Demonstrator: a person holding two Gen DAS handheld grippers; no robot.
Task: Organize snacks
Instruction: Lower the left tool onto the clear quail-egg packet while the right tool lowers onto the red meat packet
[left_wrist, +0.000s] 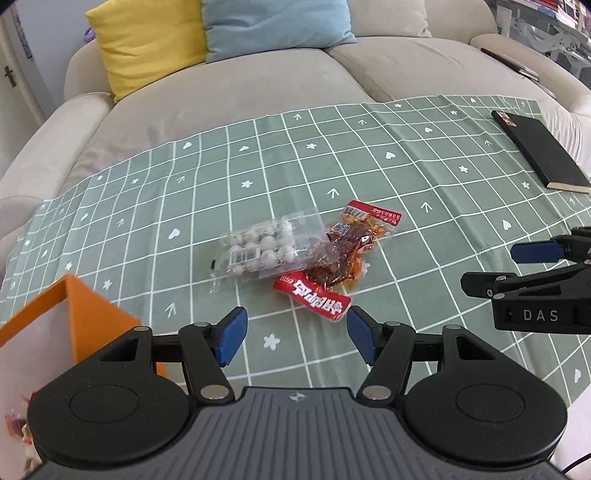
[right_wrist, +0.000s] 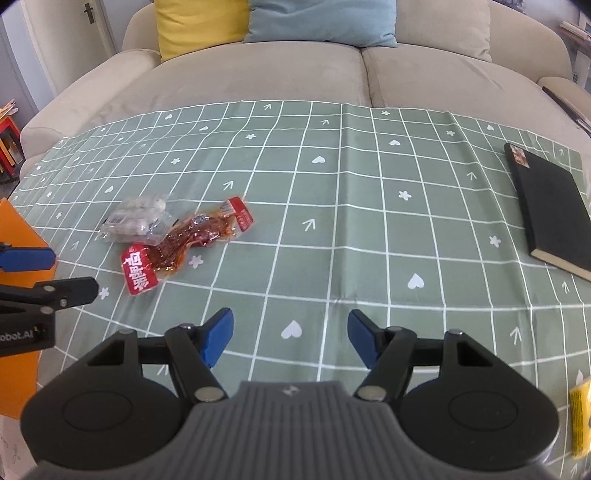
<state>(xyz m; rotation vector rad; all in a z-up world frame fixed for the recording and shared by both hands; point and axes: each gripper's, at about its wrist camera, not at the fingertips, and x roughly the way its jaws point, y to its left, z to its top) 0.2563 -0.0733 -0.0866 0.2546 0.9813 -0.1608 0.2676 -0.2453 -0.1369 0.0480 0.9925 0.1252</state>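
"DAS" marks the spread, empty right gripper (left_wrist: 491, 269); the red-labelled clear snack packet (left_wrist: 328, 269) lies just ahead of the spread, empty left gripper (left_wrist: 295, 338).

A green checked cloth (right_wrist: 369, 229) with white hearts, flowers and arrows spreads beneath and ahead of the jaws, over a beige sofa (right_wrist: 295, 74). A black notebook (right_wrist: 550, 206) lies flat on the cloth, far right of the jaws. Beyond the cloth, against the sofa back, lean a yellow cushion (right_wrist: 199, 26) and, touching its right side, a light blue cushion (right_wrist: 321, 18).
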